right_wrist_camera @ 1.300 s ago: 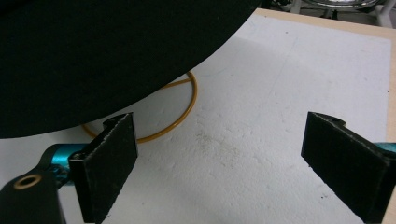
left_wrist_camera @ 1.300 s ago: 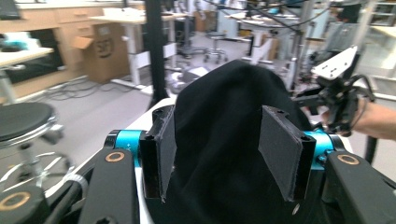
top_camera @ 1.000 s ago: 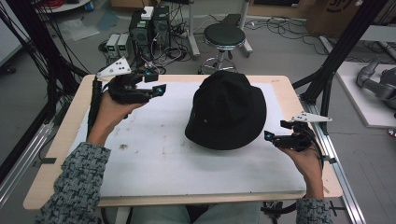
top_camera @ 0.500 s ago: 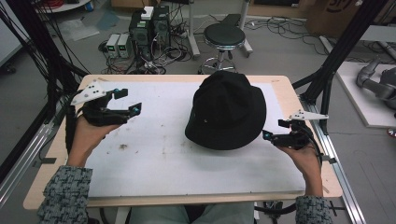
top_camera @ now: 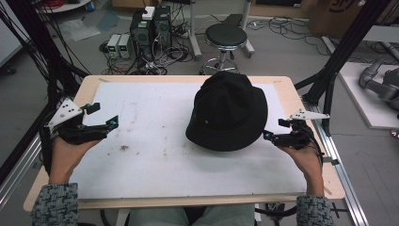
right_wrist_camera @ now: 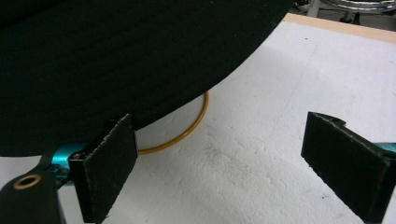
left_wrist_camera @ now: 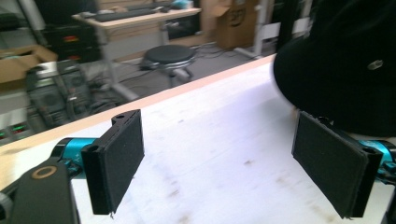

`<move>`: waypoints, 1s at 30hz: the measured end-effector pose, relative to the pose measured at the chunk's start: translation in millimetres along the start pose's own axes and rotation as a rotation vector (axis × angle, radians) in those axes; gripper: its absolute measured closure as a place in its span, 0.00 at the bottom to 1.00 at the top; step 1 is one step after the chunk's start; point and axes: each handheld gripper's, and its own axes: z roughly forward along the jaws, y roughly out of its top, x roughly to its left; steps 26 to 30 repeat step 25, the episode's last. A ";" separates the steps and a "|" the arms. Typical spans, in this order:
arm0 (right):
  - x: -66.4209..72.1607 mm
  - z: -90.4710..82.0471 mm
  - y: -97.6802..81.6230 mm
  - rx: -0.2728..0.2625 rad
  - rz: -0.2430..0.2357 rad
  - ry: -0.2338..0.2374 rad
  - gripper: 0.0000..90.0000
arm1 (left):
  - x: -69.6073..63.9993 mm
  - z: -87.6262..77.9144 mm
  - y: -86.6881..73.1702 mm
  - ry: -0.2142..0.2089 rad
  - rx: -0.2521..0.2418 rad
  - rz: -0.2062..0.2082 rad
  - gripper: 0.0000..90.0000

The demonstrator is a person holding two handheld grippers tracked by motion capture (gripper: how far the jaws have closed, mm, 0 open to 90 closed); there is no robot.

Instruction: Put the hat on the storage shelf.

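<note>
I'm keeping my right gripper (top_camera: 268, 135) open-jawed, nearly touching the black hat's (top_camera: 228, 110) right brim on the desk (top_camera: 141, 169); my left gripper (top_camera: 106, 115), jaws just opening, empty, is sitting well left.

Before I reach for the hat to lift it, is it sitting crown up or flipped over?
Crown up: the black hat domes upward in the high view, brim down on the white table top.

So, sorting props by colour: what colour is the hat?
Black hat, all over; the high view shows it best.
</note>
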 end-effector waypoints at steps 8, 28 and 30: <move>-0.5 0.0 0.3 0.007 -0.011 0.008 0.12 | 2.5 -7.4 -10.7 0.013 0.009 -0.008 0.19; 0.8 0.7 1.4 0.019 -0.016 0.006 0.12 | 5.8 -2.8 -19.8 0.010 0.031 -0.018 0.19; 0.8 0.7 1.4 0.019 -0.016 0.006 0.12 | 5.8 -2.8 -19.8 0.010 0.031 -0.018 0.19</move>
